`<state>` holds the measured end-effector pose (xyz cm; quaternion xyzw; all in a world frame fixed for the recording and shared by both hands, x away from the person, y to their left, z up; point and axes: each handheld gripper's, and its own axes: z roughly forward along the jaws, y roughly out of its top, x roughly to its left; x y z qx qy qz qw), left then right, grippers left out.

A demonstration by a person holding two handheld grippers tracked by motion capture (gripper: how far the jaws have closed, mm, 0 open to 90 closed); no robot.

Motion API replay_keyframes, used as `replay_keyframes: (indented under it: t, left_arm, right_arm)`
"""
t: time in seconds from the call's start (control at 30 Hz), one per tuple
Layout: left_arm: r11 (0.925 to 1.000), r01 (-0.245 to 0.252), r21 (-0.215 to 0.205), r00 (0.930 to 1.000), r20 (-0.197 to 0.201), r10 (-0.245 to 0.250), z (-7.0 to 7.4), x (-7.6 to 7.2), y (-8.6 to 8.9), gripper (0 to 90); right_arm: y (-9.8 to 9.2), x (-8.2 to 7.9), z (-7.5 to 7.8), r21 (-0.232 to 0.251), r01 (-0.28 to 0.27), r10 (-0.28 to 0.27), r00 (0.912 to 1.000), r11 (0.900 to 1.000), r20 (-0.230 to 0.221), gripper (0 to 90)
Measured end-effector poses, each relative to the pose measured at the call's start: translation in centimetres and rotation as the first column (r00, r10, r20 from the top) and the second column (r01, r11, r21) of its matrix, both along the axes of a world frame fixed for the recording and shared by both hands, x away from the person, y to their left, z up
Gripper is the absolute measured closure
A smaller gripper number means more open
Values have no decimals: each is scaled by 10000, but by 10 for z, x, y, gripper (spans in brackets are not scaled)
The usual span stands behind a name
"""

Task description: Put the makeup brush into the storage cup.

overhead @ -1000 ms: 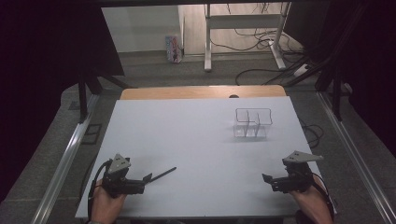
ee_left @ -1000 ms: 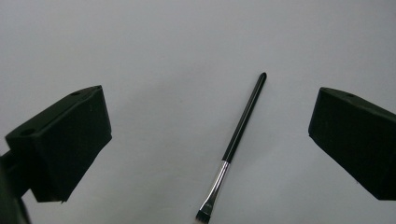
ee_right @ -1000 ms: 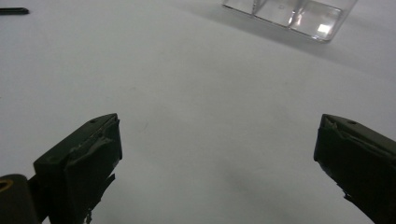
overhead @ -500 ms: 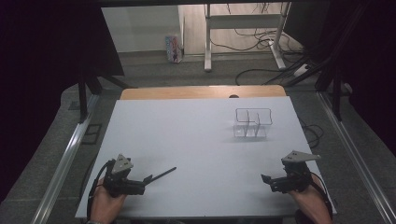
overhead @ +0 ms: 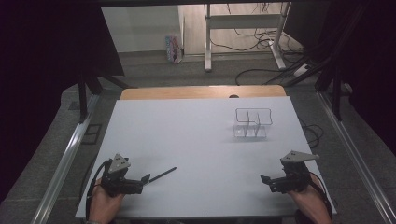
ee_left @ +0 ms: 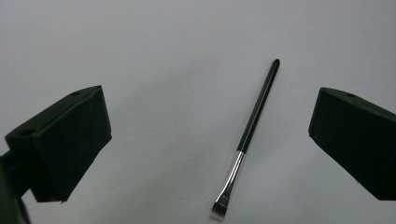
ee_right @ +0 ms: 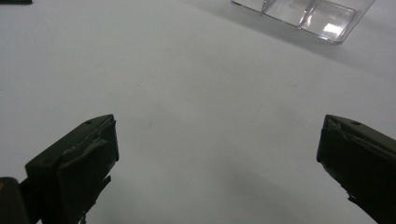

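Nothing has shifted: both tongs (overhead: 146, 178) (overhead: 265, 178) gape wide, left gripper view revealing the brush (ee_left: 247, 142) bristles.

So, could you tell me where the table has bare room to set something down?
Most of the white table is bare: the whole stretch between the brush by the left gripper and the clear organizer. Nowhere is crowded.

In the left gripper view, we saw the brush (ee_left: 250, 140) with its bristle tip cut off by the lower edge. In the right gripper view, the clear organizer (ee_right: 303, 14) was cropped by the upper edge, its compartments indistinct.
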<state>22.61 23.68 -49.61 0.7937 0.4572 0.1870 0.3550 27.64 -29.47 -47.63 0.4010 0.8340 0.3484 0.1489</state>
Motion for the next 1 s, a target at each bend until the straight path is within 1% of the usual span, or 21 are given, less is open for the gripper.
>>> replay_keyframes:
  t: [0.03,0.17,0.23,0.3,0.47,0.53,0.6,0.67,0.7,0.77,0.8,0.83,0.93,1.0]
  left_arm:
    - [10000,-2,-52,10000,-7,2,0,0,1,0]
    - [10000,-56,1,10000,-54,56,1,0,2,0]
    - [9998,-56,169,9999,-151,59,2,0,2,0]
    - [9997,5,236,9997,-254,1,2,2,3,0]
    - [9981,26,620,9997,-262,-10,6,5,4,0]
    - [9978,39,664,9996,-264,-22,6,6,4,0]
    - [9973,125,728,9991,-416,-95,7,8,5,0]
    - [9975,150,691,9982,-593,-109,7,10,6,0]
    - [9969,213,756,9977,-657,-163,6,10,6,0]
    - [9958,192,898,9969,-783,-121,7,11,7,0]
    - [9958,192,898,9969,-783,-121,7,11,7,0]
    - [9952,211,958,9955,-937,-121,8,12,8,0]
    - [9954,248,930,9935,-1129,-143,10,14,8,0]
    - [9929,330,1143,9924,-1214,-190,11,15,7,0]
  right_arm:
    - [0,0,0,-19,-18,19,10000,10000,14,0]
    - [1,0,0,-15,-33,33,10000,10000,64,0]
    - [0,-1,0,11,-54,54,10000,10000,76,0]
    - [0,-1,1,62,-17,16,9999,10000,100,0]
    - [0,-1,1,-16,-51,51,9999,10000,131,0]
    - [1,-1,1,-52,-32,33,9999,10000,154,0]
    - [1,-1,2,31,-51,51,9999,10000,148,0]
    - [2,-1,1,-58,-123,124,9998,9999,148,0]
    - [2,-2,1,-54,-115,115,9998,9999,133,0]
    - [3,-2,1,-75,-96,97,9999,9999,135,0]
    - [3,-2,1,-63,-99,100,9999,9999,135,0]
    - [3,-2,1,-48,-94,95,9999,9999,132,0]
    - [3,-1,1,-73,-117,118,9998,9999,149,0]
    - [3,-1,1,-123,-152,154,9998,9998,117,0]
